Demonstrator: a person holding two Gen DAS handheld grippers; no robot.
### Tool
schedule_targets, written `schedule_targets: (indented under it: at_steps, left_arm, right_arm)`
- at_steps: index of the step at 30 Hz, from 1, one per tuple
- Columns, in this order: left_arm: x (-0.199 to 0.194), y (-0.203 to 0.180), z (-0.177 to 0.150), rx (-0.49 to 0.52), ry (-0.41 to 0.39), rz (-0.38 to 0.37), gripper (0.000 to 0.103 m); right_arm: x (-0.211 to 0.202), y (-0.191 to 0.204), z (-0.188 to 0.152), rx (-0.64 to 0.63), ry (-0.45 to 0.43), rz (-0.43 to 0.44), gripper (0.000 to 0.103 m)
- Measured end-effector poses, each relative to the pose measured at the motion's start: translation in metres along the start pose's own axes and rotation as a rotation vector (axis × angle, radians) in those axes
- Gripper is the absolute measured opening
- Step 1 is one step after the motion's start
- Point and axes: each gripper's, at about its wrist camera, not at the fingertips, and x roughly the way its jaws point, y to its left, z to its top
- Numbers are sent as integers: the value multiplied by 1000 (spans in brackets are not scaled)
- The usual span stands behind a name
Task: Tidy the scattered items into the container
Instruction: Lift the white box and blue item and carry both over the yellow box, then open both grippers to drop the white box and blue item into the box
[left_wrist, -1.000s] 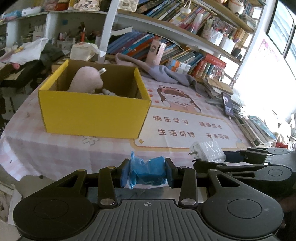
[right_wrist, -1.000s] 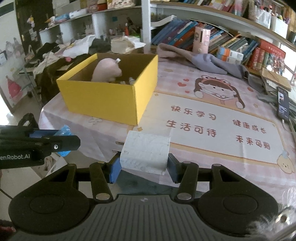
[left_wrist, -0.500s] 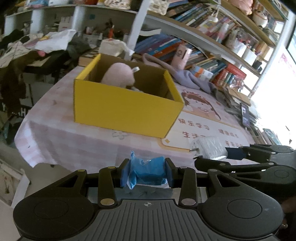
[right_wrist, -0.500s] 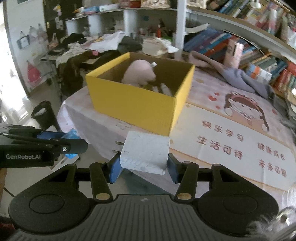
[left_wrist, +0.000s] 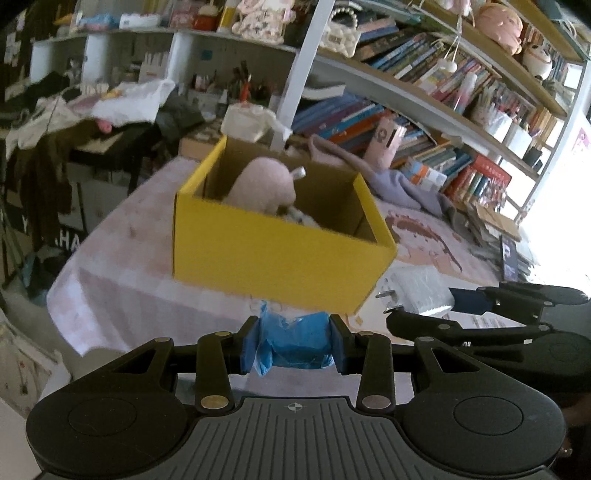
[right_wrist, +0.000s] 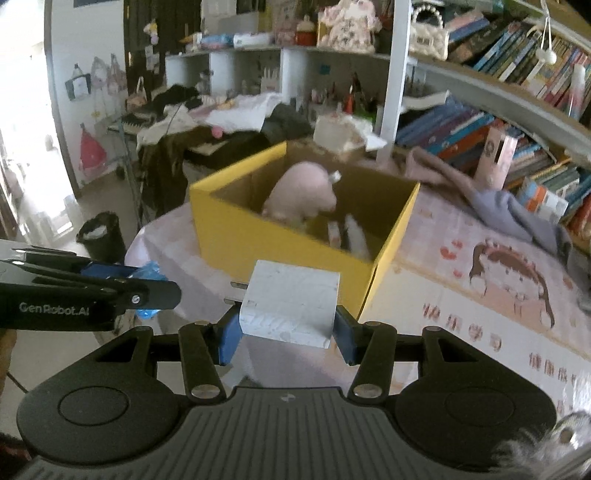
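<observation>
My left gripper (left_wrist: 293, 345) is shut on a crumpled blue plastic packet (left_wrist: 295, 343), held in the air near the table's front edge. My right gripper (right_wrist: 288, 332) is shut on a white plug adapter (right_wrist: 290, 308) with metal prongs at its left side. The yellow cardboard box (left_wrist: 273, 258) (right_wrist: 280, 251) stands open on the pink tablecloth just ahead of both. A pink plush toy (left_wrist: 264, 188) (right_wrist: 303, 192) and some small items lie inside it. In the left wrist view the right gripper (left_wrist: 421, 306) with the adapter (left_wrist: 417, 288) shows at the right; in the right wrist view the left gripper (right_wrist: 147, 291) shows at the left.
A lilac cloth (right_wrist: 498, 195) lies behind the box, by a pink carton (right_wrist: 496, 158) and rows of books (left_wrist: 424, 166). A phone (left_wrist: 509, 258) rests at the table's right. A black bin (right_wrist: 101, 236) stands on the floor left of the table.
Both grippers have swung left and a little up toward the box, each still holding its item. The box now fills the middle of both views and looks closer.
</observation>
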Motion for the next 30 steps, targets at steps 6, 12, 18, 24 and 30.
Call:
schedule_targets:
  at_steps: [6, 12, 18, 24, 30]
  left_arm:
    - [17, -6, 33, 53, -66, 21, 37]
    - [41, -13, 70, 100, -118, 33, 38]
    - [76, -11, 93, 117, -100, 50, 38]
    - [119, -7, 102, 127, -10, 55, 38]
    - [162, 3, 106, 77, 89, 17, 38]
  right_arm:
    - [12, -23, 25, 4, -57, -12, 49]
    - [38, -49, 55, 0, -83, -25, 49]
    - [74, -68, 81, -42, -79, -19, 49]
    - [126, -81, 103, -126, -11, -20, 49]
    - [188, -88, 115, -251, 110, 7, 49]
